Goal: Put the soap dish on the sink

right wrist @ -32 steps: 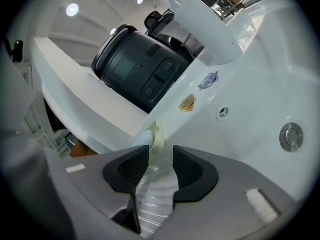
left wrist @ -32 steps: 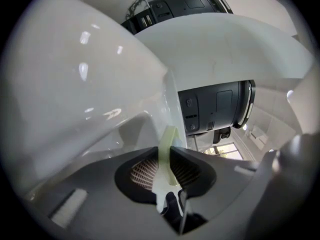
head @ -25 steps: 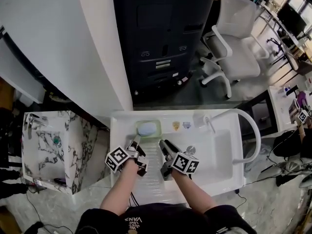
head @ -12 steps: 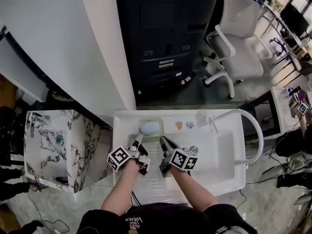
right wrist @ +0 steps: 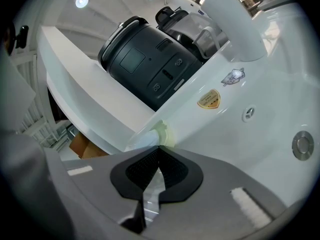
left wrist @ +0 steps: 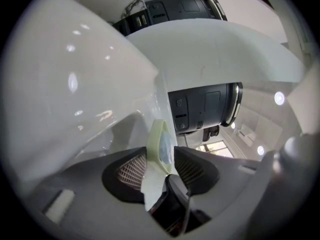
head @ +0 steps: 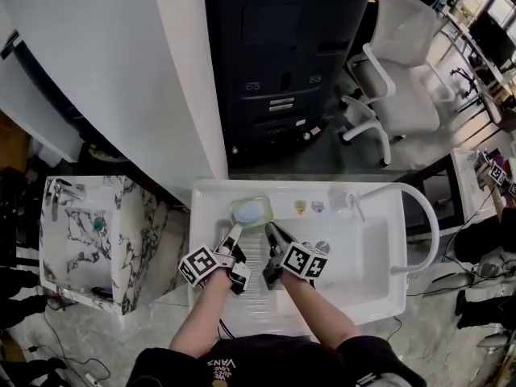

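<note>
Soap dish (head: 251, 211), pale green with a blue bar in it, is sitting on the back ledge of the white sink (head: 372, 193). Your left gripper (head: 235, 232) has just been opening its jaws; they are standing apart with the dish's edge between them. Your right gripper (head: 269, 230) is hovering just beside, jaws together.

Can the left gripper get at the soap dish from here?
Likely yes: the left gripper's jaws have just been opening, and the soap dish on the sink ledge stands between them, with nothing in the way.
</note>
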### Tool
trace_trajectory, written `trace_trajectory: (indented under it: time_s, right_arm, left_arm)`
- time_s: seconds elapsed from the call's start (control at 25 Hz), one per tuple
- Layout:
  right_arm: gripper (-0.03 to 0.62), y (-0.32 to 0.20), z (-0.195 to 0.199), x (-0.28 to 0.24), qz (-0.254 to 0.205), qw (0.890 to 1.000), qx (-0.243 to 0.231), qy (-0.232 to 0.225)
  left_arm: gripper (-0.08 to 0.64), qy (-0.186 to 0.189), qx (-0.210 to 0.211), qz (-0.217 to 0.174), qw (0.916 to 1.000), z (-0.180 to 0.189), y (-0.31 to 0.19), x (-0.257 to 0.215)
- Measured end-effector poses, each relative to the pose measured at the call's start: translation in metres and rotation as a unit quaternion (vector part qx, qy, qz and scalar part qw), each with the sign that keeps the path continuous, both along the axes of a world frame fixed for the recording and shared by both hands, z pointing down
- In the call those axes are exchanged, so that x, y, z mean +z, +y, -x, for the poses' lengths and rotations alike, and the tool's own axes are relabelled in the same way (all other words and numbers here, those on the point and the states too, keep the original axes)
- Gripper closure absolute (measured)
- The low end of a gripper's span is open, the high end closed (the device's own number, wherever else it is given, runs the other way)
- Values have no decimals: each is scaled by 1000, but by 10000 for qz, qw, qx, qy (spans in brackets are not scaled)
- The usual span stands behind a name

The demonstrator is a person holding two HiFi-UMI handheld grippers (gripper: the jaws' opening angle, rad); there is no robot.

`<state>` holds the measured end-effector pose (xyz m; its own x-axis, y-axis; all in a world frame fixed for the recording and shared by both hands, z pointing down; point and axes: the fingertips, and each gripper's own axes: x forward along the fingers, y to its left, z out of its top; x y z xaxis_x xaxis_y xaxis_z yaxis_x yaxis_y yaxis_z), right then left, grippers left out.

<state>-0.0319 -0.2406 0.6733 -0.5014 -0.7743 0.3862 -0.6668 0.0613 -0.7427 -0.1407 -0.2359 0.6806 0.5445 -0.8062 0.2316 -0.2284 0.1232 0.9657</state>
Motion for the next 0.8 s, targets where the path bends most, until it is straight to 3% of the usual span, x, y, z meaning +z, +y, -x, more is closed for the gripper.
trace_trajectory:
  time_s: [0.2, 0.32, 0.48, 0.6, 0.8]
  right_arm:
    - [589, -2, -1, 1, 7, 10000, 66, -37]
    - [589, -4, -2, -1, -3, 10000, 86, -50]
    - [589, -5, -4, -1, 21, 9999, 111, -103]
    - [589, -5, -5, -1, 7, 9999, 95, -116]
    - [589, -4, -2, -3, 56, 9998, 7, -194]
  left_arm:
    - [379, -637, 507, -222, 9964, -6, 6, -1]
    - [376, -1187, 926, -400, 9878, -13, 10, 0]
    - [354, -1601, 1306, -501, 9771, -22, 15, 5]
    - [354, -2081, 1496, -578, 9649, -24, 17, 9]
    - [354, -2962, 1696, -662, 9376, -25, 17, 12]
